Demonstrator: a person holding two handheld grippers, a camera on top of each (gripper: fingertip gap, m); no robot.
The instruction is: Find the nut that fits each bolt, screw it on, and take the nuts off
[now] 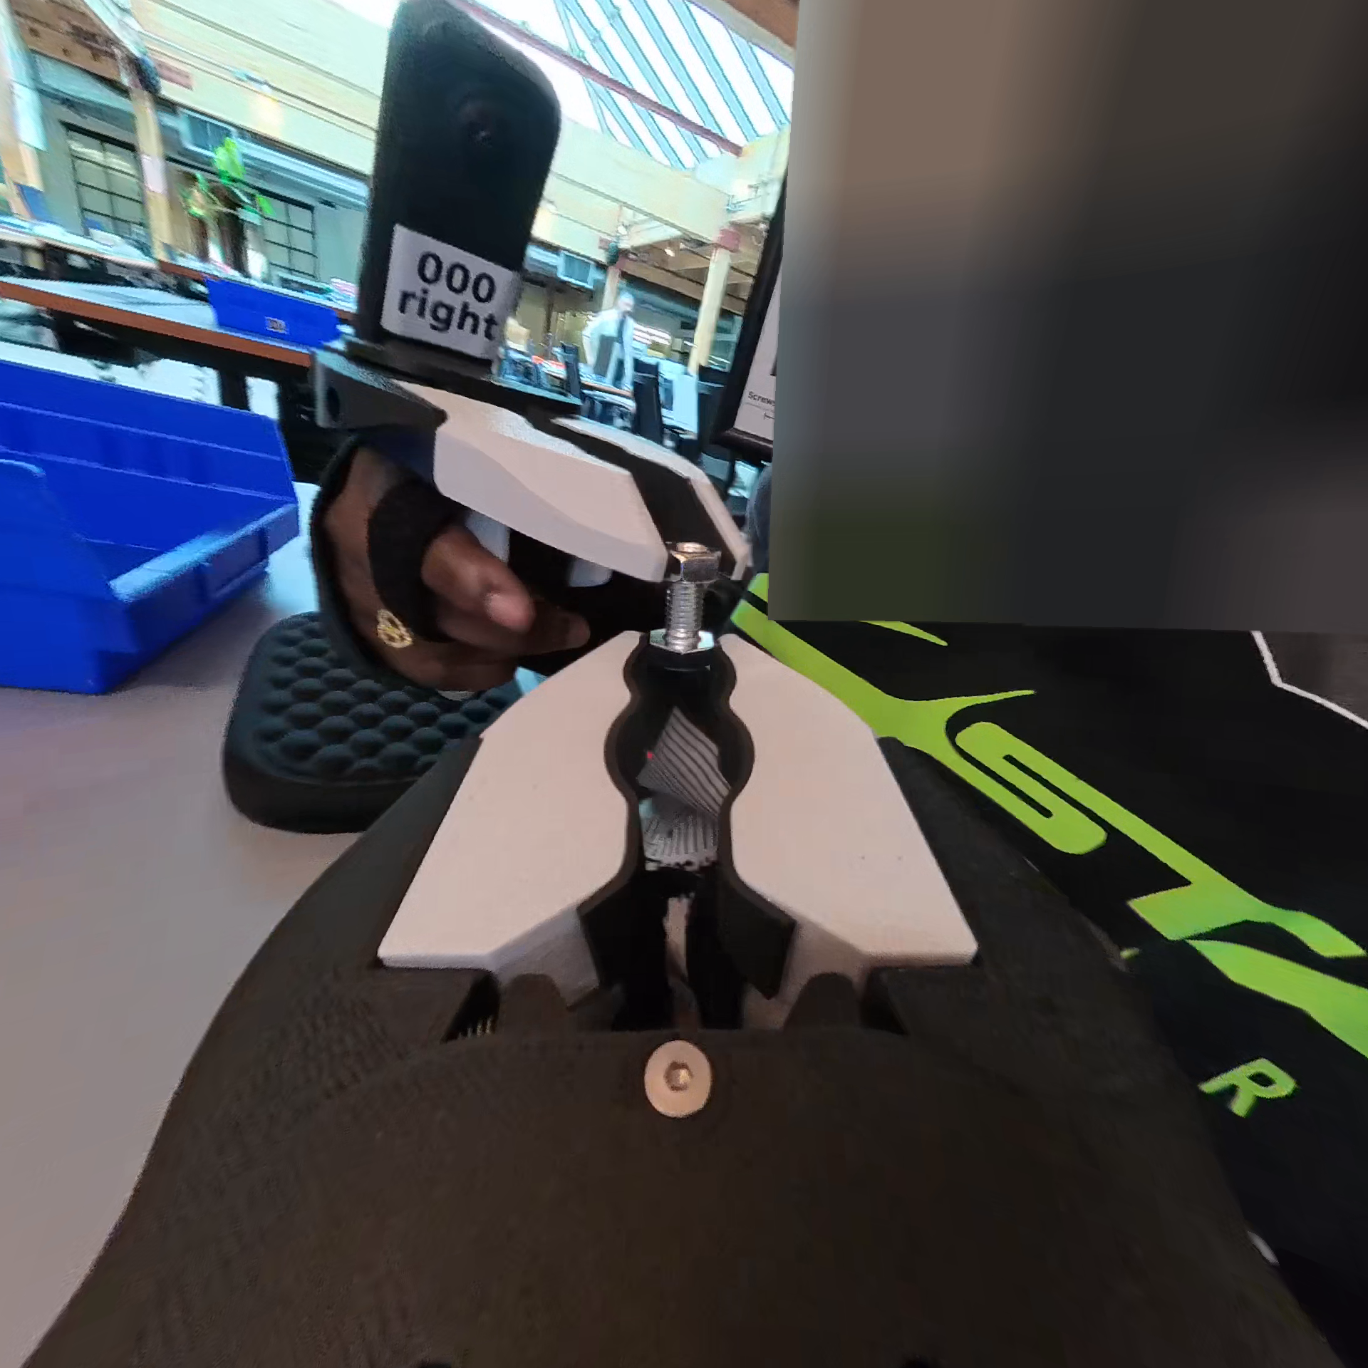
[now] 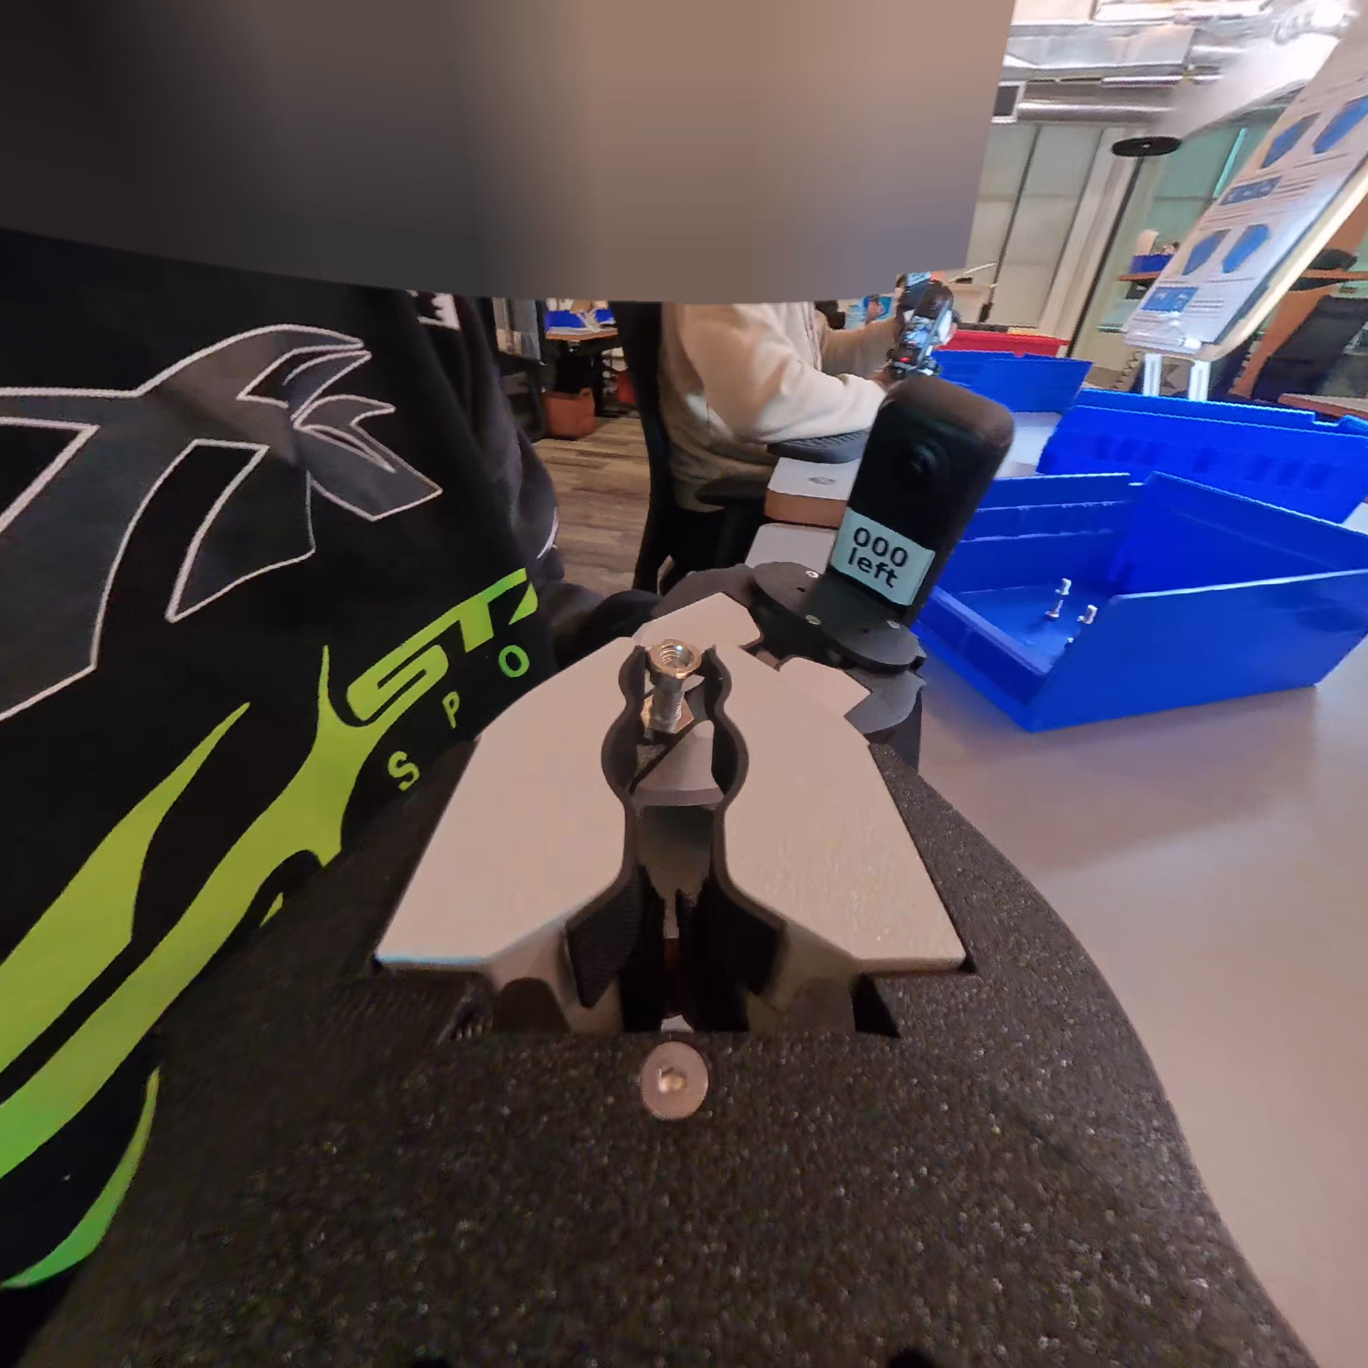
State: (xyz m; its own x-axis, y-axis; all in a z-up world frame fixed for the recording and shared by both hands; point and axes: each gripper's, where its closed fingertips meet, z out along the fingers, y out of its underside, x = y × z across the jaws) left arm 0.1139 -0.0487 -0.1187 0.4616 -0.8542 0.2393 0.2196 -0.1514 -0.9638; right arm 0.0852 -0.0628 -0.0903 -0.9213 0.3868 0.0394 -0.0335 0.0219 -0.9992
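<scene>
My left gripper is shut on the hex head of a silver bolt, which stands upright from its fingertips. My right gripper is shut on a silver hex nut sitting on the bolt's threaded end. The nut's threaded hole faces the right wrist camera. In the left wrist view the right gripper's white fingers come in from the upper left and clamp the nut. In the right wrist view the bolt's shaft runs down to the left gripper's fingers. Both grippers are held above the table, close to a person's chest.
A blue bin stands on the grey table; it shows in the right wrist view with loose bolts inside. A black padded rest lies under the right hand. The person's black and green shirt is close behind. Only a small space, under 4 cm, lies between the two pairs of fingers.
</scene>
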